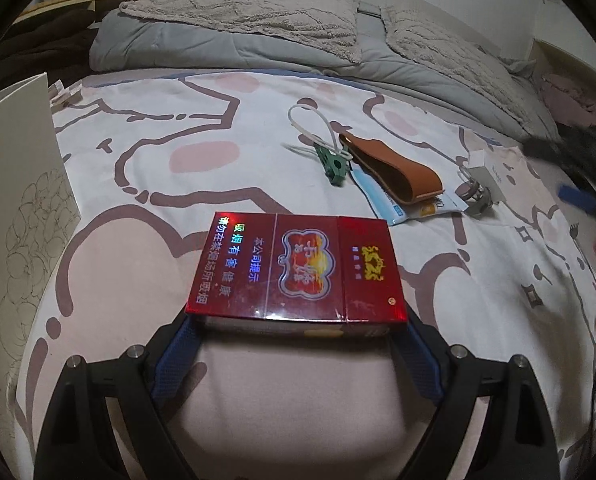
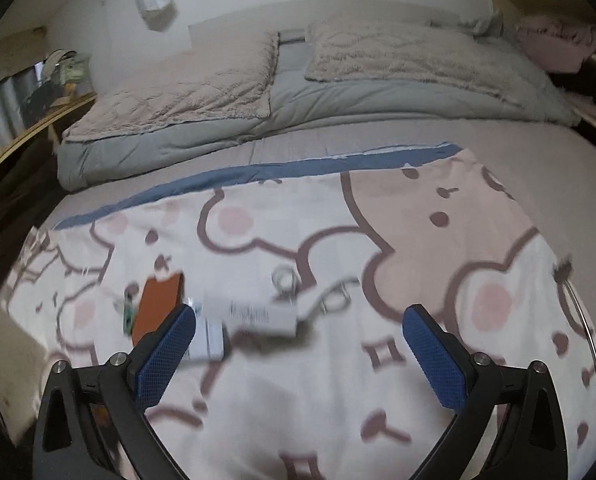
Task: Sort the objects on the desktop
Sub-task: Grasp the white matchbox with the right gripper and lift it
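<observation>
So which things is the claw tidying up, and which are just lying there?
For the job:
- red cigarette box, in the left claw
- brown leather pouch
- green clip
- small white box
- metal clip

Just lying about:
- fluffy beige pillows
- grey quilt

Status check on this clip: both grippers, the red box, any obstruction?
Left gripper shut on red cigarette box. Right gripper open, empty, above the sheet. Brown leather case, green clip, white box unsorted ahead; nothing blocking.

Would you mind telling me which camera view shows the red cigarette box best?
The left wrist view: the red cigarette box fills its centre, sharp, held between the left gripper pads. The right wrist view does not show it.
</observation>
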